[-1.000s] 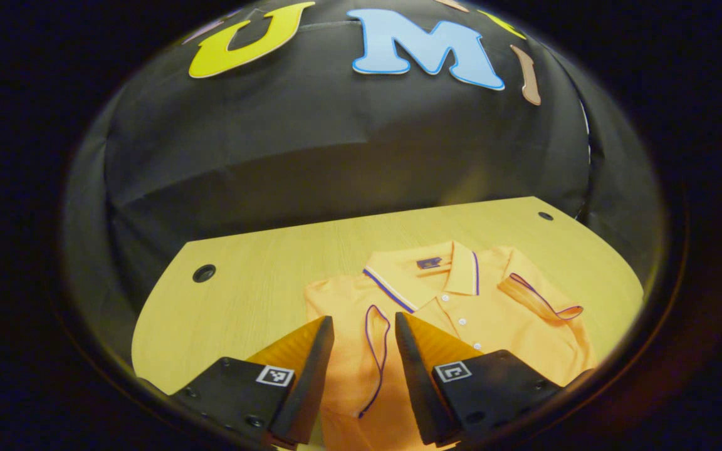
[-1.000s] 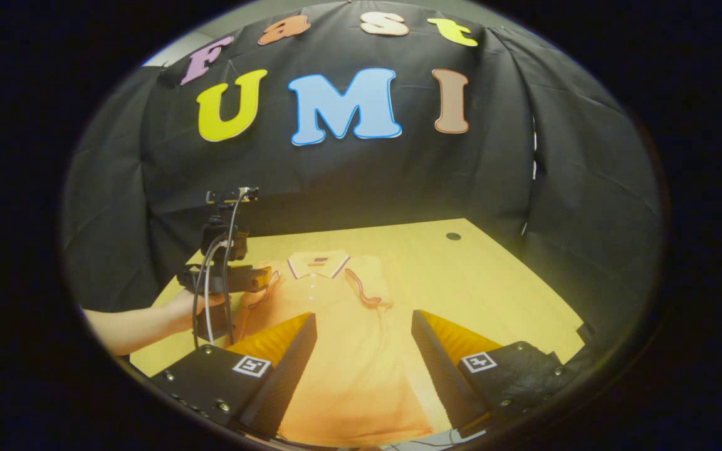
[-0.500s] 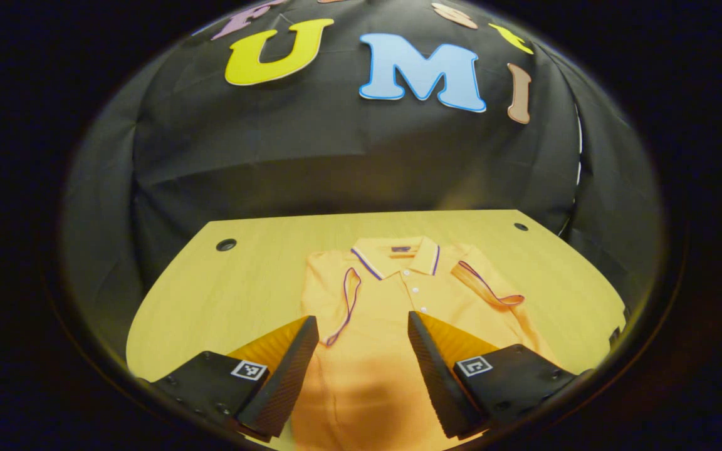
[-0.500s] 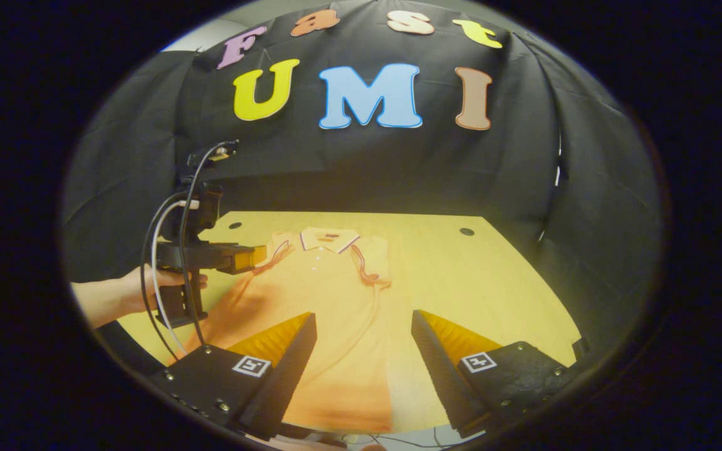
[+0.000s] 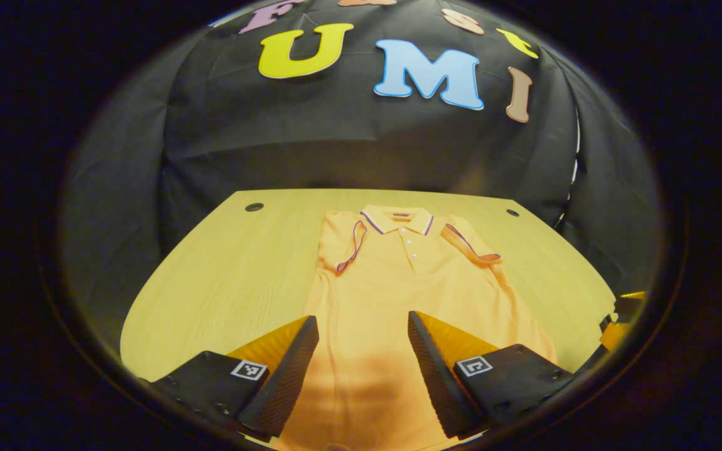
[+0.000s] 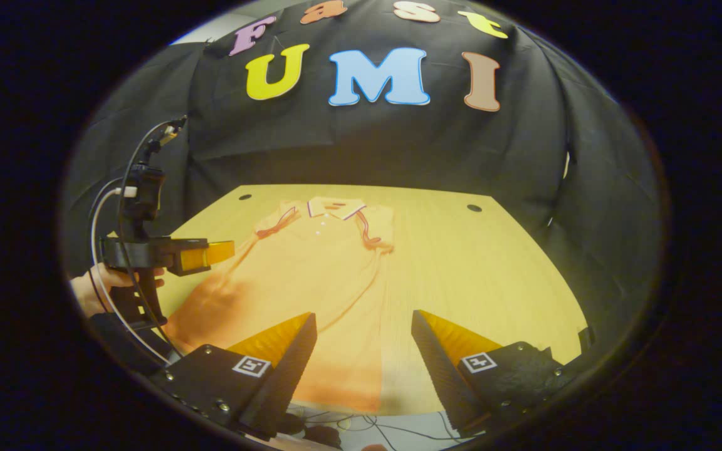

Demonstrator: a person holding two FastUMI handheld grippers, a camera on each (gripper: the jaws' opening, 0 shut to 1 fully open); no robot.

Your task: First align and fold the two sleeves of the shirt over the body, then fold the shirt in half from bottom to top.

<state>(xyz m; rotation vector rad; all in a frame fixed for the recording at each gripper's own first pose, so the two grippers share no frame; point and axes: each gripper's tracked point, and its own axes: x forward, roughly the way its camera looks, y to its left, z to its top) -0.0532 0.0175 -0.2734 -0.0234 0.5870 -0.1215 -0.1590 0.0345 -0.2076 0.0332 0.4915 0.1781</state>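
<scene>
With both sleeves lying over the shirt (image 5: pixel 398 294) | both grippers' fingers wide, empty | pinch hem corners evenly, lift toward collar.

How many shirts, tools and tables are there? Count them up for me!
shirt: 1
tools: 2, left tool and right tool
table: 1
Total: 4

Shirt (image 5: pixel 398 282): soft matt knit cloth, w/ woven trim on collar (image 5: pixel 397 220) & cuffs. Table (image 5: pixel 223 269): pale wood-grain top, smooth, slight sheen. Wall (image 5: pixel 336 144): matt creased cloth. Left gripper (image 5: pixel 361 326) pads look ribbed, rough.
</scene>
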